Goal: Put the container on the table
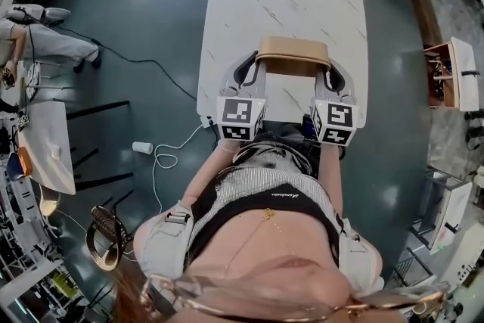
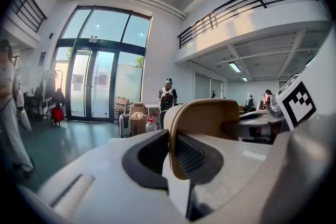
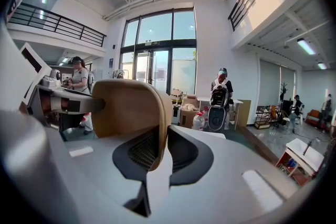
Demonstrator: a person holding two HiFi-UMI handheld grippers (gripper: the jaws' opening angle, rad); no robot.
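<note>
A: The left hand-held gripper [image 2: 171, 153] is clamped on one end wall of the tan container [image 1: 293, 51]. The right hand-held gripper [image 3: 161, 153] is clamped on the opposite wall. The container hangs level between them, over the near half of the white counter [image 1: 287, 0].

B: Base touching yet?

A: Cannot tell from above. Best judged: lower both ends together, no tilt, pads tight until the base sits flat. Set it clear of the near edge, then open both sides at once.
</note>
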